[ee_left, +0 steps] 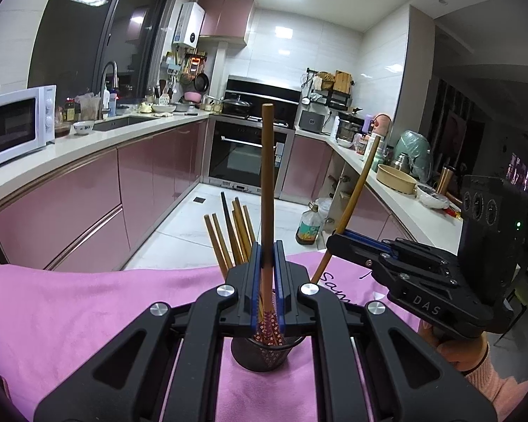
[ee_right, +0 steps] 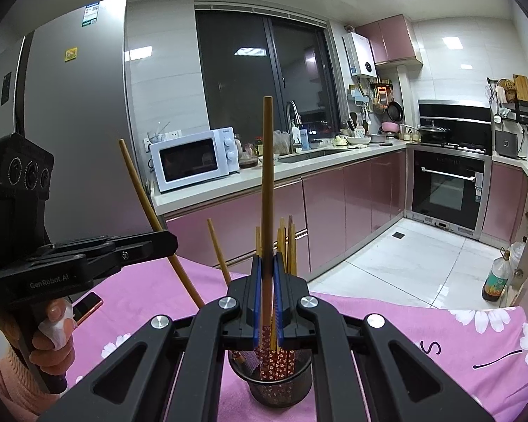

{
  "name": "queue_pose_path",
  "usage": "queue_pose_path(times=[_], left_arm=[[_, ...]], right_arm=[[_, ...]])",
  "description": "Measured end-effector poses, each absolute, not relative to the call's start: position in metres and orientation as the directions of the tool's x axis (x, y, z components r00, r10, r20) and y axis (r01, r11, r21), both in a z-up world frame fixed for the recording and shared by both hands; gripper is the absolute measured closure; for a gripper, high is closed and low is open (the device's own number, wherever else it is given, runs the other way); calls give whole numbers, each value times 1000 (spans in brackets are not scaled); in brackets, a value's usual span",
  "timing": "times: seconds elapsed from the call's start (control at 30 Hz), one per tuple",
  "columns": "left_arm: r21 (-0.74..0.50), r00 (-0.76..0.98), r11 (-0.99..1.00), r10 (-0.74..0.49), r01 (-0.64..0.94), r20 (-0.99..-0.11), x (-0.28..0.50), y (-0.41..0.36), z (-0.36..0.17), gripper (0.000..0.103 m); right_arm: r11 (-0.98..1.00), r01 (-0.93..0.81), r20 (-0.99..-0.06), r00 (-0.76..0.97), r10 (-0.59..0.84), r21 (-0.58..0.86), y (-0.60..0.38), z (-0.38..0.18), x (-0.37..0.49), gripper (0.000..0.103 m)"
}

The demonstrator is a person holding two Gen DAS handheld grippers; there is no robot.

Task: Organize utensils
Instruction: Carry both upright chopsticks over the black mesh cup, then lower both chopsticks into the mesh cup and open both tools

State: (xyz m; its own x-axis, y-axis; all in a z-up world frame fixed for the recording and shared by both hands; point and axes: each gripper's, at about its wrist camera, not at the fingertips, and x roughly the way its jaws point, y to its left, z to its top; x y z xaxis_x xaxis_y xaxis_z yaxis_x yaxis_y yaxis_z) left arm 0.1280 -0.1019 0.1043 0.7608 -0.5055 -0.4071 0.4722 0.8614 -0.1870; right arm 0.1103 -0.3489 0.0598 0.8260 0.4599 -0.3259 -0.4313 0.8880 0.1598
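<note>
Two black grippers each pinch one long brown wooden chopstick: left gripper (ee_left: 267,274), right gripper (ee_right: 268,281). More chopsticks crowd the dark mesh cup (ee_right: 280,387) at lower middle, on the pink cloth (ee_left: 70,309).

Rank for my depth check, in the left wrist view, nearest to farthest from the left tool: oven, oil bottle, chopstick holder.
1. Chopstick holder, just below the left tool.
2. Oil bottle, on the floor, right.
3. Oven, against the far wall.
</note>
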Motion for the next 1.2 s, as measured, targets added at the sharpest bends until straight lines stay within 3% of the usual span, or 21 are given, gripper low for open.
queue_pose_path(times=[1.2], left_arm=[[-179, 727, 885, -456, 429, -512, 168, -120, 64, 96]], right_arm=[[892, -414, -423, 786, 450, 180, -352, 35, 133, 98]])
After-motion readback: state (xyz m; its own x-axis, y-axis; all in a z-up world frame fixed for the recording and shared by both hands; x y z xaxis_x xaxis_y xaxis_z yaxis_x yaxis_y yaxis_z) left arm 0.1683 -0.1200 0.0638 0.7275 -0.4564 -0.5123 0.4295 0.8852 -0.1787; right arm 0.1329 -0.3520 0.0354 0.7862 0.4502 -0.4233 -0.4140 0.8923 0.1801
